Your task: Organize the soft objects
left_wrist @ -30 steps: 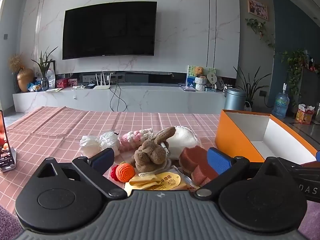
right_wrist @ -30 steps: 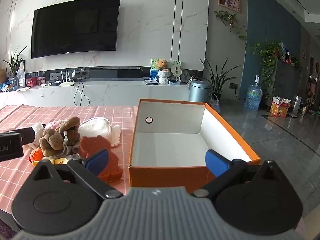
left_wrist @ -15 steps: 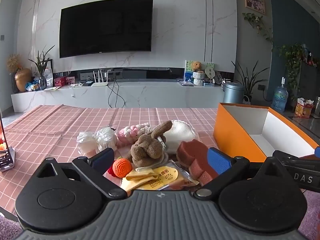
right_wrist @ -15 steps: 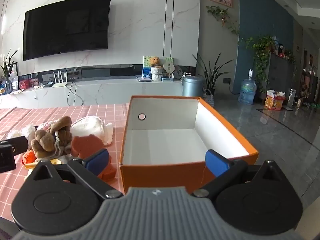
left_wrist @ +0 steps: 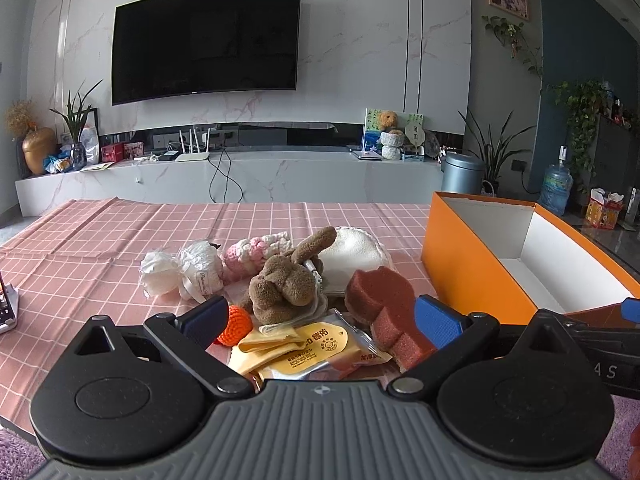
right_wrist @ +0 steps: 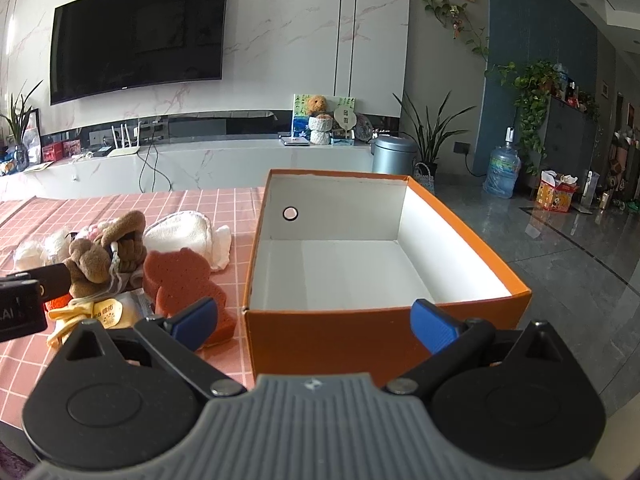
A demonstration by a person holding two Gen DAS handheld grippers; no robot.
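The left gripper [left_wrist: 320, 316] now hangs low over the near edge of the pile, its jaws spread wide and holding nothing; a second ago it sat a little farther back, so the soft things loom larger and the approach looks close to a first pick. Between its fingers, well left of the orange box [left_wrist: 468, 276], lie the yellow packet [left_wrist: 316, 350] and the orange knitted ball [left_wrist: 236, 326], with the reddish sponge [left_wrist: 384, 304] just beside the box's near corner. Behind them sits the brown plush rabbit [left_wrist: 286, 284], leaning on the white cloth pad [left_wrist: 354, 252], and farther left of the box the pink-and-white knit [left_wrist: 252, 250] and the wrapped white bundle [left_wrist: 180, 274]. The right gripper [right_wrist: 314, 320] also stands wide open and empty, facing the box's near wall; compared with the earlier view it has drawn slightly nearer. The box interior shows only bare white card, so I judge that nothing is sorted yet. Everything rests on the pink checked tablecloth [left_wrist: 80, 248].
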